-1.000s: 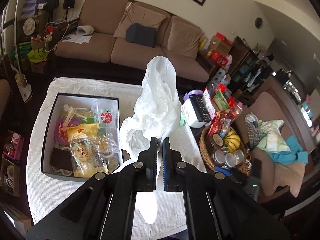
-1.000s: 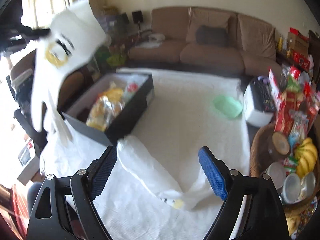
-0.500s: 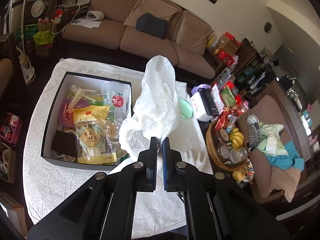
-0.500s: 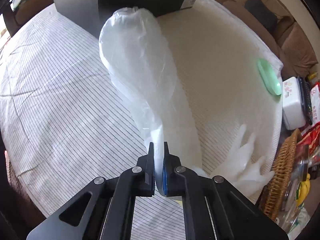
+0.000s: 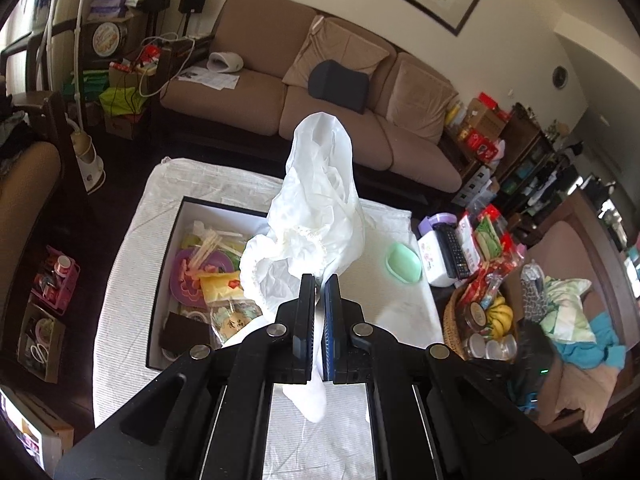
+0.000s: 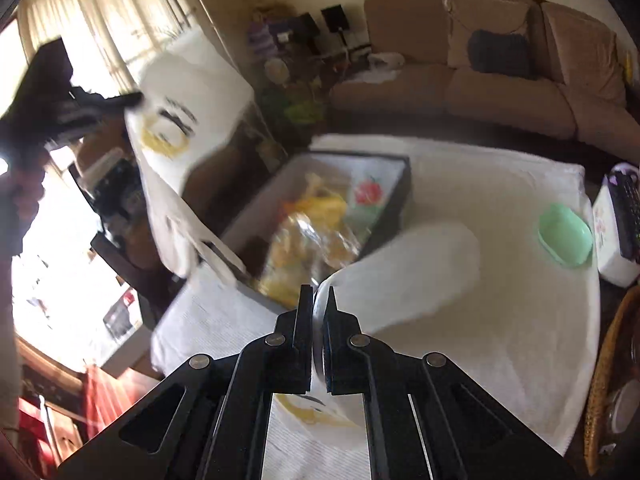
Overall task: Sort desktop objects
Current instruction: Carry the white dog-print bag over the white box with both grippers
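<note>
Left wrist view: the left gripper [image 5: 319, 280] is clamped on a white disposable plastic glove [image 5: 316, 196], its two fingers pressed together with the thin film pinched between the pads; the glove billows upward in front of the camera, its elastic cuff open to the left, and a strip of it hangs below the jaws. Beneath it lies the table [image 5: 132, 264], covered with a white lined cloth. On the table's left half sits an open black storage box [image 5: 158, 280] holding snack packets, a purple tray and plastic picks. A mint-green soap case [image 5: 403, 261] rests on the cloth to the right, just beside a white tissue box [image 5: 430, 256] with a remote control [image 5: 454, 250] lying on top. A wicker basket [image 5: 454, 320] of bananas and jars stands at the table's right edge — a brown sofa [image 5: 340, 120] fills the background.

Right wrist view (blurred by motion): the right gripper [image 6: 319, 300] is likewise closed on a second white plastic glove [image 6: 408, 272], which balloons forward above the cloth, near the black box — the left gripper and its glove appear raised at upper left
</note>
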Motion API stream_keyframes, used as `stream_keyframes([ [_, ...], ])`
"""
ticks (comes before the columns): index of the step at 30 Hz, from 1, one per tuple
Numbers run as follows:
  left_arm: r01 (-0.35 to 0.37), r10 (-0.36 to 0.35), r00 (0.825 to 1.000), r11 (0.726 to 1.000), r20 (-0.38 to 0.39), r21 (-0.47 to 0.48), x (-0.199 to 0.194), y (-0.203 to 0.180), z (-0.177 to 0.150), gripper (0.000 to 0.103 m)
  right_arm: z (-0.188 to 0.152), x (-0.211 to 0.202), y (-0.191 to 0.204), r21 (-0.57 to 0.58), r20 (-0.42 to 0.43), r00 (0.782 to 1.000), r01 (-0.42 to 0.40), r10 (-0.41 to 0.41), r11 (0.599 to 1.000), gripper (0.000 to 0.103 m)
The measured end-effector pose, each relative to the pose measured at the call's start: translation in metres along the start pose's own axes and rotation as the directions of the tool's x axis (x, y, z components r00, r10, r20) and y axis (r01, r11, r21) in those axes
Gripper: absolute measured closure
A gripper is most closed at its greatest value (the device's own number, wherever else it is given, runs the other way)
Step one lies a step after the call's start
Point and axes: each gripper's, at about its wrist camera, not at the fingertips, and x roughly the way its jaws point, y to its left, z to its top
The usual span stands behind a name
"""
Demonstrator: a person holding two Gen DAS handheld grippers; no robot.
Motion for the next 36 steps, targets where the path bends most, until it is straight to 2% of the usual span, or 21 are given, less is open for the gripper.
stream_keyframes([
  [4, -0.012, 0.013, 1.0, 0.999, 0.025, -0.033, 0.0, 0.023, 0.017, 0.099, 0.074, -0.005, 0.042, 0.035, 0.093, 0.984, -0.157, 0.153, 0.987, 0.1],
  [7, -0.011, 0.013, 0.999, 0.998, 0.04, -0.054, -0.003, 0.042, 0.023, 0.099, 0.108, 0.002, 0.076, 0.025, 0.132, 0.964, -0.235, 0.23, 0.972, 0.1],
  [11, -0.03, 0.035, 0.996, 0.997, 0.082, -0.07, -0.021, 0.072, 0.031, 0.099, 0.128, 0.028, 0.105, 0.063, 0.165, 0.934, -0.331, 0.317, 0.942, 0.1],
  [14, -0.045, 0.054, 0.992, 0.995, 0.115, -0.087, -0.038, 0.096, 0.041, 0.099, 0.124, 0.058, 0.11, 0.144, 0.154, 0.895, -0.439, 0.418, 0.887, 0.1],
  [20, -0.042, 0.054, 0.988, 0.996, 0.144, -0.084, -0.049, 0.123, 0.055, 0.099, 0.114, 0.109, 0.091, 0.265, 0.166, 0.824, -0.567, 0.542, 0.78, 0.099],
  [23, -0.032, 0.041, 0.989, 0.997, 0.142, -0.068, -0.042, 0.125, 0.058, 0.099, 0.121, 0.146, 0.067, 0.321, 0.17, 0.822, -0.567, 0.543, 0.758, 0.099],
  [24, -0.029, 0.038, 0.989, 0.998, 0.141, -0.064, -0.037, 0.125, 0.059, 0.099, 0.117, 0.162, 0.055, 0.359, 0.171, 0.815, -0.575, 0.554, 0.735, 0.099],
  [27, -0.018, 0.026, 0.99, 0.998, 0.137, -0.056, -0.022, 0.128, 0.062, 0.099, 0.119, 0.232, 0.005, 0.475, 0.194, 0.811, -0.57, 0.552, 0.67, 0.097],
  [28, -0.012, 0.02, 0.991, 0.998, 0.133, -0.06, -0.015, 0.129, 0.064, 0.099, 0.122, 0.257, -0.014, 0.511, 0.18, 0.832, -0.535, 0.526, 0.672, 0.097],
  [30, 0.001, 0.007, 0.993, 0.998, 0.117, -0.066, 0.001, 0.134, 0.065, 0.099, 0.127, 0.305, -0.048, 0.565, 0.107, 0.903, -0.4, 0.417, 0.722, 0.092],
  [32, 0.01, -0.004, 0.996, 0.998, 0.094, -0.065, 0.021, 0.136, 0.065, 0.099, 0.123, 0.332, -0.081, 0.587, 0.027, 0.97, -0.212, 0.242, 0.782, 0.089],
  [33, 0.017, -0.012, 0.997, 0.998, 0.08, -0.062, 0.03, 0.137, 0.063, 0.099, 0.123, 0.34, -0.09, 0.567, -0.035, 0.989, -0.101, 0.146, 0.817, 0.089],
  [34, 0.025, -0.021, 0.998, 0.998, 0.067, -0.057, 0.039, 0.137, 0.061, 0.099, 0.125, 0.347, -0.096, 0.533, -0.084, 0.993, -0.029, 0.088, 0.846, 0.089],
  [36, 0.039, -0.037, 0.999, 0.999, 0.038, -0.039, 0.058, 0.134, 0.057, 0.099, 0.13, 0.348, -0.098, 0.447, -0.115, 0.993, 0.029, 0.025, 0.894, 0.089],
])
